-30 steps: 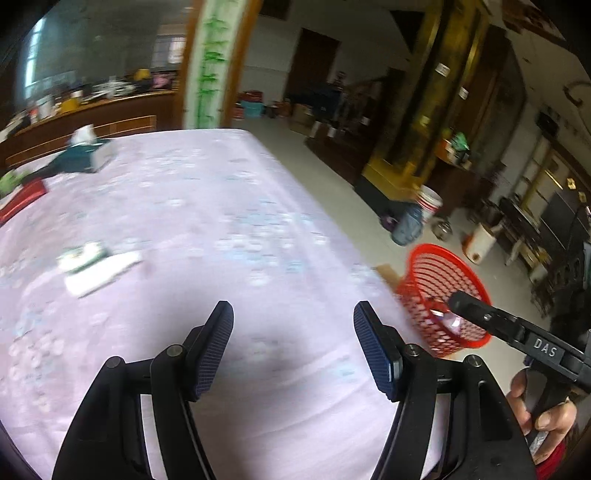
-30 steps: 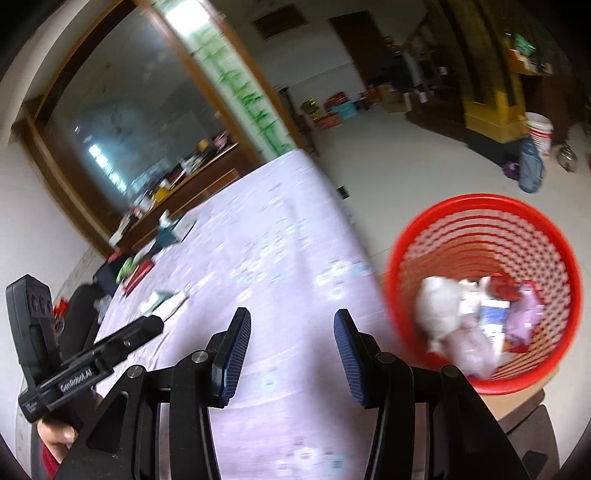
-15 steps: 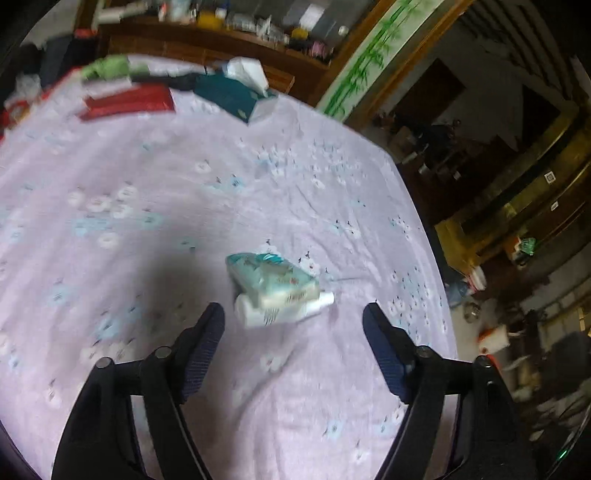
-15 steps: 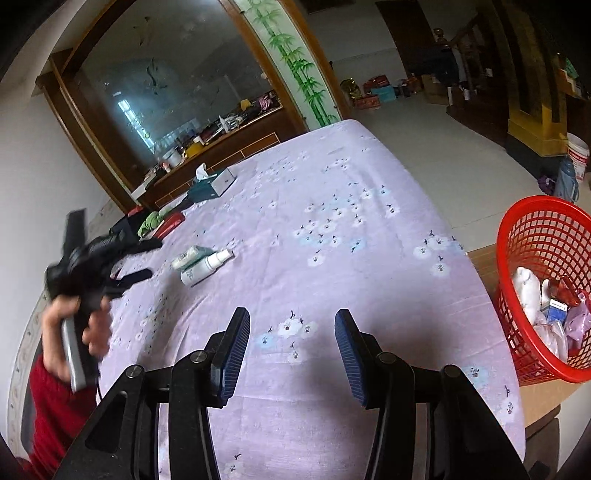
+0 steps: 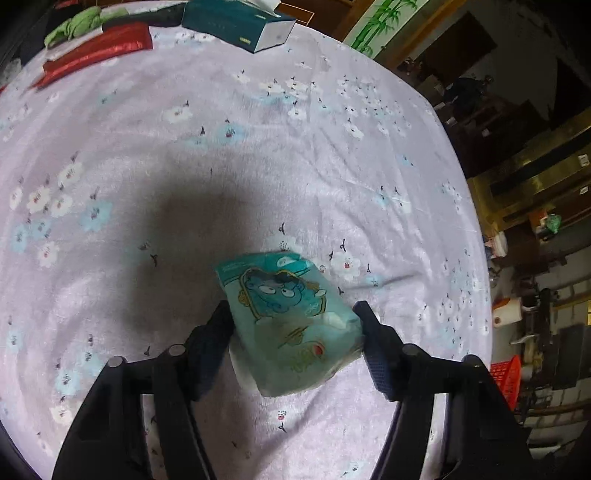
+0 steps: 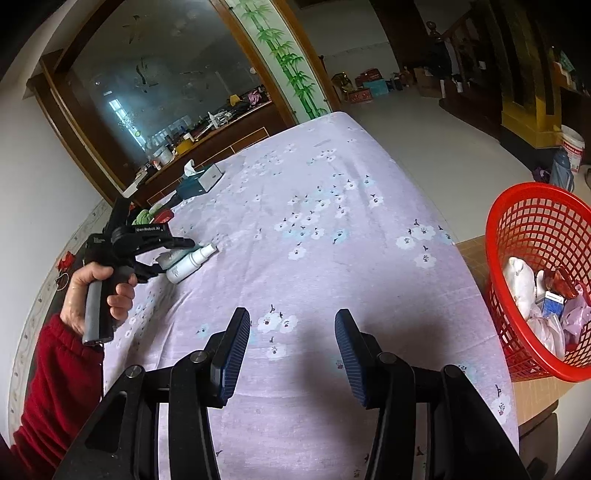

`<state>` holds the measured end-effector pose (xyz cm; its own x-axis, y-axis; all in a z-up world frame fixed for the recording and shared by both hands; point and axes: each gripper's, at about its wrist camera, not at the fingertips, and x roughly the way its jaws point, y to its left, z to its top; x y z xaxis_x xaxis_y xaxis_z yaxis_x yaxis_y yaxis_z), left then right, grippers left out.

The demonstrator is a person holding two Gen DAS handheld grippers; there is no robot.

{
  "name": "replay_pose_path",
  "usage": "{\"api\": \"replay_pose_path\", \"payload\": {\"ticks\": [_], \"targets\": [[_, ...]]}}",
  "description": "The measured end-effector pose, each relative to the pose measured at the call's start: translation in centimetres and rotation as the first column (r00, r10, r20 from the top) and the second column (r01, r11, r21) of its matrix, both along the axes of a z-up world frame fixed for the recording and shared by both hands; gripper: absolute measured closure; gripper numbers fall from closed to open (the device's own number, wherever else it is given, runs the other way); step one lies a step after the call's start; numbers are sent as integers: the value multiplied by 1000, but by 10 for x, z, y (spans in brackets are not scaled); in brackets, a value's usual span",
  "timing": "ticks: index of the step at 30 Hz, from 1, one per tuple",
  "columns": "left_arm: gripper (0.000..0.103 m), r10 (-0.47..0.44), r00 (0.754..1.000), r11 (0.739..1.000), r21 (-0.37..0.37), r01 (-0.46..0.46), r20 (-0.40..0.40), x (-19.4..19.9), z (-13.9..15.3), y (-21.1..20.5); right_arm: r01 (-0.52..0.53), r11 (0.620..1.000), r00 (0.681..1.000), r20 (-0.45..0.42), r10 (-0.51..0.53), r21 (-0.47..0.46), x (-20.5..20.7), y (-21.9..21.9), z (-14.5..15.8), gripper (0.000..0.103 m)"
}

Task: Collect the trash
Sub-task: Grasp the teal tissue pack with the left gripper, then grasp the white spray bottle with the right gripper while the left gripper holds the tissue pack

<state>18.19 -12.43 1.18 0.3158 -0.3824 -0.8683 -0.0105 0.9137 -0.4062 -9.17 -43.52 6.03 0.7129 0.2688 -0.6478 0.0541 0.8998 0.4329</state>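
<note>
Left gripper sits low over the table, its fingers either side of a teal pack with a cartoon print. Both pads look to be touching the pack's sides; whether it is truly clamped or just bracketed, cannot tell. Pack lies tilted between the fingers, and something white shows under its near edge. From the right wrist view the left gripper is over a white bottle and the pack beside it, at the table's left side; a hand in a red sleeve grips its handle.

Right gripper hovers above the near part of the table, jaws wide, nothing between them. Blue pads face each other well apart.

Red basket stands off the table's right edge on a lower wooden surface, with white, pink, blue and red trash inside it. Its corner shows in the left view at far right.

At the far end of the table: teal tissue box, red packet, green cloth. Tablecloth is lilac with white and blue flowers. Shadow of the gripper falls dark left of the pack.
</note>
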Motion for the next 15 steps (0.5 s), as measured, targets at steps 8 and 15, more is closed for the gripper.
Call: {"api": "replay_pose_path", "payload": {"ticks": [8, 15], "targets": [[73, -11, 995, 993, -118, 23, 98, -27, -1, 25, -33, 999, 999, -6, 33, -31, 6, 22, 6, 51], [73, 15, 956, 1000, -25, -8, 293, -72, 17, 53, -106, 993, 994, -35, 104, -55, 35, 64, 15, 51]]}}
